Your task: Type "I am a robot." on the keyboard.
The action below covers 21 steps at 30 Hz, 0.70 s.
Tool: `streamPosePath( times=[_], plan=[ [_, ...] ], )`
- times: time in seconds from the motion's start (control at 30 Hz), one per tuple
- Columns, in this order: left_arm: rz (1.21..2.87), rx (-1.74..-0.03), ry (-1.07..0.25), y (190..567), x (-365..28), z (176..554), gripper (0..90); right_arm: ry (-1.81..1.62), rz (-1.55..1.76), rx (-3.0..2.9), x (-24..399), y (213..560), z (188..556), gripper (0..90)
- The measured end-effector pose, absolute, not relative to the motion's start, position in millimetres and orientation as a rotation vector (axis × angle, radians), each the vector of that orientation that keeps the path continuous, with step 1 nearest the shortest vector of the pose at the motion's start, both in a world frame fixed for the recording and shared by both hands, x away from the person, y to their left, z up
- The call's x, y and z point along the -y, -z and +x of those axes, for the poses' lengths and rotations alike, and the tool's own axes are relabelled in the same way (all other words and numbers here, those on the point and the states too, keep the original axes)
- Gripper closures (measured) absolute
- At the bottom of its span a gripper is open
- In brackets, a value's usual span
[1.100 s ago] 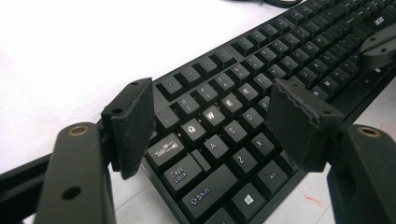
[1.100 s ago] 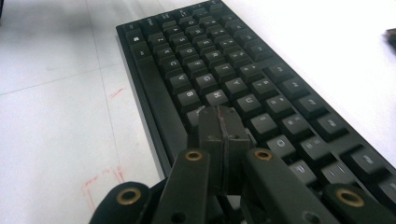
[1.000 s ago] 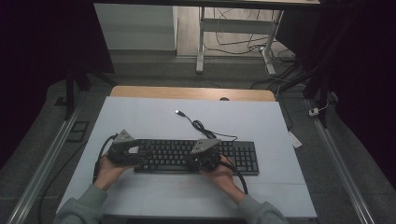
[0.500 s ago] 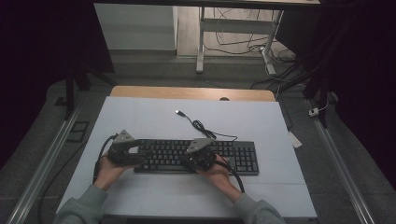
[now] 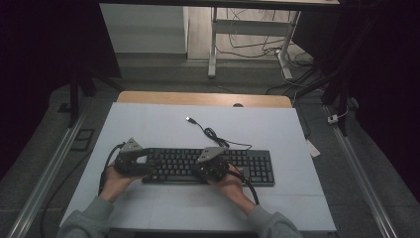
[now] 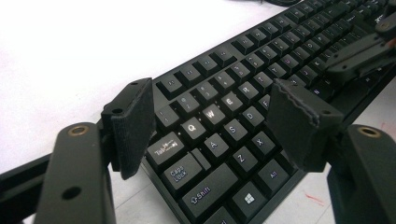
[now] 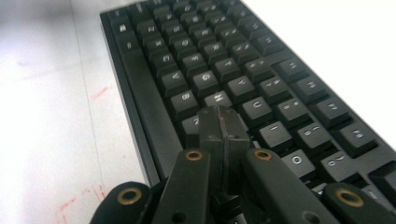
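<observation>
The keyboard (image 5: 208, 166) is laid flat on the counter (image 5: 163, 124), steadied by the left gripper (image 6: 210, 119) with fingers spread over its end, while the right gripper (image 7: 223, 122), fingers pressed together into one tip, is set on a key, seemingly for typing.

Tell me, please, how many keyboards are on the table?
1: a black keyboard lies near the table's front edge, its cable trailing toward the back.

Plenty of bare table (image 5: 163, 124) is sitting open behind the keyboard (image 5: 257, 166) and in front of it too, and only its cable (image 5: 213, 134) is snaking across the stretch behind it, while both grippers are crowding its left half.
</observation>
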<state>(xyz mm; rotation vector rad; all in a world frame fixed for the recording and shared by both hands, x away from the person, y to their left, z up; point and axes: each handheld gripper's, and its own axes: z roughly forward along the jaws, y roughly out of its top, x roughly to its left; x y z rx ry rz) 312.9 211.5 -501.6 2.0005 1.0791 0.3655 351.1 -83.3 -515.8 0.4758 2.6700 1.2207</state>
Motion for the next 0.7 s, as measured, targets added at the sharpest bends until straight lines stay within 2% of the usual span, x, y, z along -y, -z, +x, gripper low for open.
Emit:
streamPosePath(
  times=[0.47,0.7],
  plan=[
    [2.001,-1.082,-0.372,502.3,-211.7,312.5,31.8,-1.299,0.552,-2.593,115.7,508.0,352.6,89.4],
    [2.004,-1.085,-0.376,502.8,-212.0,312.3,31.8,-1.307,0.595,-2.539,130.6,504.7,352.1,71.9]
  ],
)
